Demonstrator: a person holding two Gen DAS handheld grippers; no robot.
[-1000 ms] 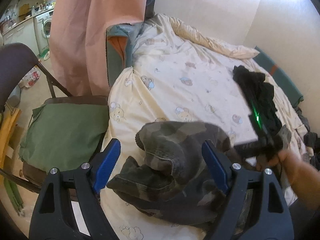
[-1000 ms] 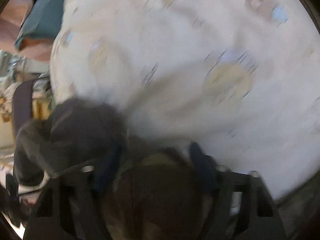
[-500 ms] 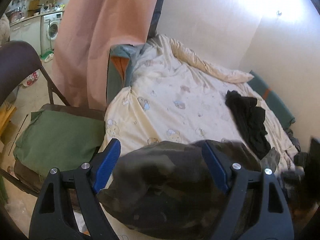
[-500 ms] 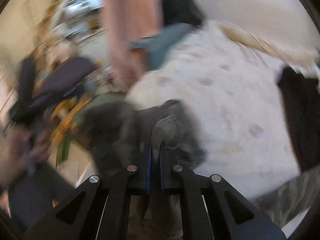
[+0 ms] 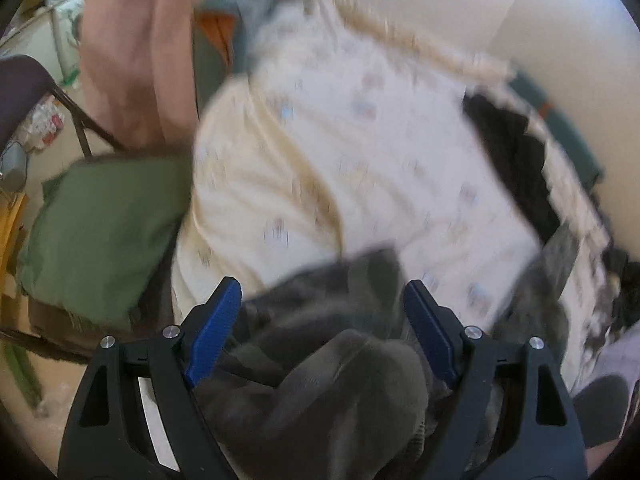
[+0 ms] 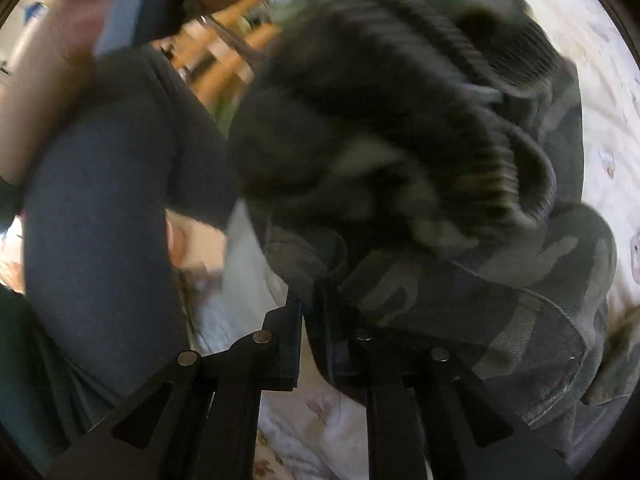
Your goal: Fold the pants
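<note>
The camouflage pants [image 5: 320, 380] lie bunched at the near edge of the bed, between the fingers of my left gripper [image 5: 320, 320], which is open around the fabric. In the right wrist view the pants [image 6: 460, 200] fill the upper right, hanging in a crumpled mass. My right gripper [image 6: 314, 316] is shut on an edge of the pants. Both views are motion-blurred.
A cream bedspread [image 5: 360, 160] with small prints covers the bed. A black garment [image 5: 516, 160] lies at its right. A chair with a green cushion [image 5: 96, 232] stands left of the bed, under a pink curtain [image 5: 132, 52]. The person's arm [image 6: 100, 200] shows left.
My right gripper closed on the pants and has swung round with them, lifting the fabric. The pants bunched closer between my open left fingers, and the left view dipped toward the bed.
</note>
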